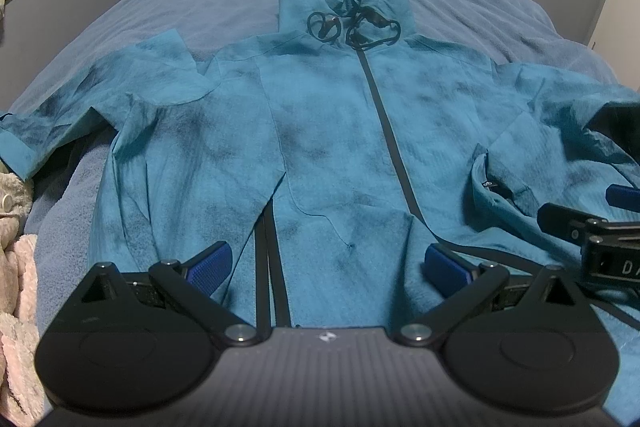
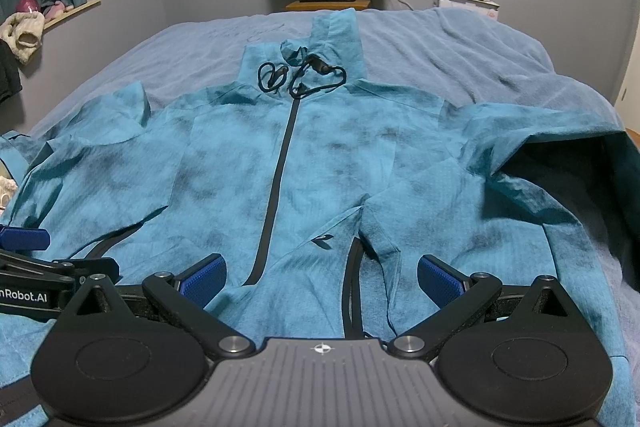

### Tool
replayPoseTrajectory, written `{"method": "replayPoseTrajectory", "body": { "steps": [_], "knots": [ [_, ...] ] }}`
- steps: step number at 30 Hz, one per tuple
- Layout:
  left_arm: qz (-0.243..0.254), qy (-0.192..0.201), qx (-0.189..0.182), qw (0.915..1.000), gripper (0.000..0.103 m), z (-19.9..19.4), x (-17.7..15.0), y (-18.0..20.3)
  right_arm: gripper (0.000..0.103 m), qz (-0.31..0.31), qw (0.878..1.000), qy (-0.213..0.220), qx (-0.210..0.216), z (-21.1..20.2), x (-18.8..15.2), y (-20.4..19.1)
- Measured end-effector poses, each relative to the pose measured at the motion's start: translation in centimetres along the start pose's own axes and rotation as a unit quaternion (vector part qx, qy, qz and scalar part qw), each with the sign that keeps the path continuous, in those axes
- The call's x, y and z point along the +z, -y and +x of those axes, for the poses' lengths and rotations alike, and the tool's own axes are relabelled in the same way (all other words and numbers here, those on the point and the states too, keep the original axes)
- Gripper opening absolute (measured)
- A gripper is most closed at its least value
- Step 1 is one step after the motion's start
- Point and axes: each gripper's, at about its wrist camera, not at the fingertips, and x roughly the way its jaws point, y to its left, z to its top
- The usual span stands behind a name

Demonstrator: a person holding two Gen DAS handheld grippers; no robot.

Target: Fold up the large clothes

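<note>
Teal jacket (image 2: 320,163) lies spread front-up on the grey-blue bed cover (image 2: 460,43), dark zipper (image 2: 276,187) closed, hood toward the far wall, both sleeves out to the sides. Left gripper (image 1: 326,265) and right gripper (image 2: 320,275) sit side by side over the hem, each with blue pads wide apart, holding nothing.

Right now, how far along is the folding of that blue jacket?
Barely begun. Done: the teal jacket lies spread face up on the bed, zip closed, hood at the far end. In hand: nothing; the left gripper and right gripper sit at the hem, jaws open and empty. Left: both sleeves, still splayed sideways, need folding in, then the body and hood.
</note>
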Motion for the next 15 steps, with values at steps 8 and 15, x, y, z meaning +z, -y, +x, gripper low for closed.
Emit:
{"method": "replayPoseTrajectory", "body": {
  "steps": [8, 15],
  "knots": [
    [0.001, -0.001, 0.0, 1.0, 0.103, 0.2, -0.04, -0.03, 0.103, -0.001, 1.0, 0.0, -0.001, -0.04, -0.07, -0.21],
    [0.001, -0.001, 0.0, 1.0, 0.103, 0.36, -0.07, -0.01, 0.103, -0.002, 1.0, 0.0, -0.001, -0.07, -0.07, -0.21]
  ]
}}
